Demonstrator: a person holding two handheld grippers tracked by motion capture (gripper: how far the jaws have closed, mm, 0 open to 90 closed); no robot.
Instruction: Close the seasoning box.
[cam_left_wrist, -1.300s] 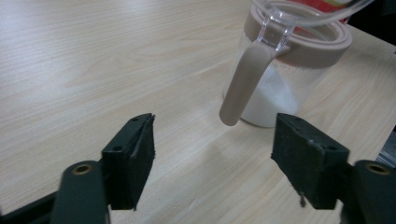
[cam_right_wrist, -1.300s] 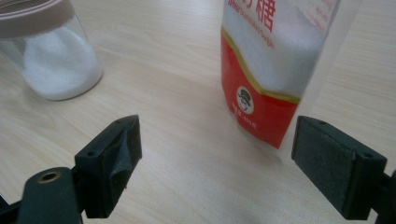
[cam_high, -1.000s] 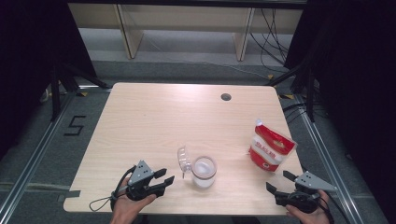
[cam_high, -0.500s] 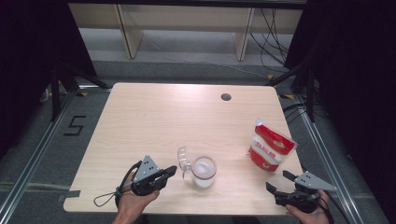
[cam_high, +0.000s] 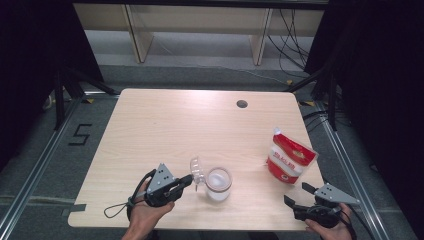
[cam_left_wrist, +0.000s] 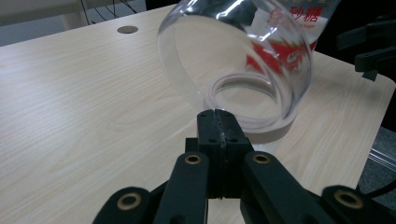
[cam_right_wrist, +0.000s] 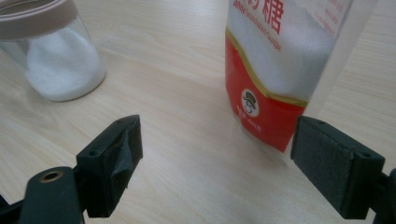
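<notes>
Lower centre of the high view: left gripper (cam_high: 186, 182), jaws clenched, pinches the jar (cam_high: 218, 183) lid (cam_high: 197, 170). Right gripper (cam_high: 295, 201) gapes at lower right, sugar bag (cam_high: 290, 158) directly ahead.

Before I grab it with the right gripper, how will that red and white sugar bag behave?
The sugar bag stands upright, so it may tip if pushed high. Its film looks thin and glossy, so it probably dents and may slip between the open jaws of the right gripper. White sugar fills much of it, so it is likely heavy for its size.
</notes>
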